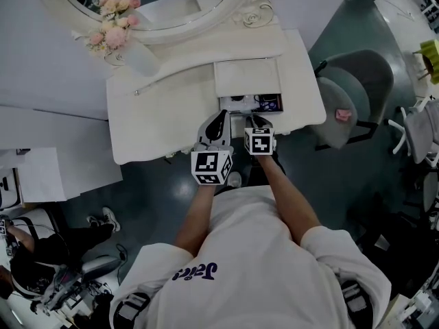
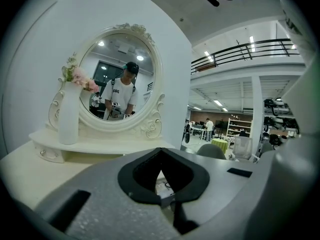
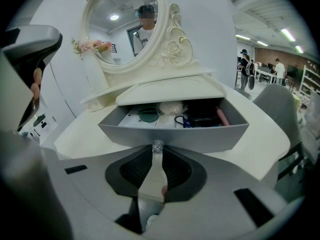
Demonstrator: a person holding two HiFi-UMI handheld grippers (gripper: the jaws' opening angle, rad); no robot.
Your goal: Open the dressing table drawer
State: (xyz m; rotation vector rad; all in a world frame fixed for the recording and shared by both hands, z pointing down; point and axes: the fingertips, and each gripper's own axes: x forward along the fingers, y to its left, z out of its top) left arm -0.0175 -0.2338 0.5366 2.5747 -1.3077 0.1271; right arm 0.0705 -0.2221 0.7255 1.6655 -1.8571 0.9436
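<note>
right claw (image 3: 157, 150) clenched on the small glassy knob (image 3: 157, 145) at mid-front of the drawer (image 3: 200, 134). drawer sits partly out of the white bench (image 3: 265, 134). probably light and rigid, knob likely slippery. left claw (image 2: 160, 155) closed, empty.

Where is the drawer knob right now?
In the right gripper view the drawer knob sits low centre, at the middle of the front of the part-open drawer, pinched between the tips of the right claw.

One drawer (image 3: 200, 136), one mirror (image 2: 120, 86), one vase (image 2: 68, 119).
</note>
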